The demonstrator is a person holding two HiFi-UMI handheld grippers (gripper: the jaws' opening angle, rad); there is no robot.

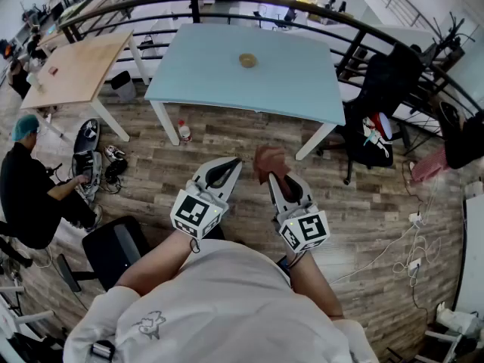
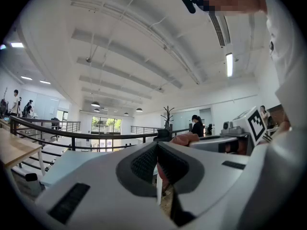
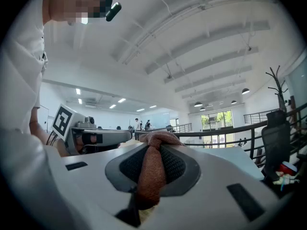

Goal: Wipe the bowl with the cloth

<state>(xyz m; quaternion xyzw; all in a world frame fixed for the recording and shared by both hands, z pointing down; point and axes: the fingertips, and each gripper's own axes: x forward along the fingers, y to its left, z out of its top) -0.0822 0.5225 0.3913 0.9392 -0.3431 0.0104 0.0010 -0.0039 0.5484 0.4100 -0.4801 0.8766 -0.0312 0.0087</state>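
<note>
A small tan bowl [image 1: 246,60] sits near the middle of the light blue table [image 1: 212,74], far ahead of both grippers. My right gripper [image 1: 271,177] is shut on a rust-brown cloth [image 1: 268,159], which bunches out past its tips. In the right gripper view the cloth [image 3: 151,176] runs between the dark pads [image 3: 176,165] of the right gripper [image 3: 153,150]. My left gripper [image 1: 235,162] is held beside it, level and shut with nothing in it. In the left gripper view the left gripper [image 2: 157,161] has its jaws together, and the cloth [image 2: 184,139] shows to the right.
A black curved railing [image 1: 302,13] runs behind the blue table. A wooden table [image 1: 72,66] stands at the left, with a seated person [image 1: 30,187] below it. A bottle [image 1: 184,131] stands on the floor, a black chair [image 1: 386,89] is at the right, and a black stool [image 1: 113,244] is near me.
</note>
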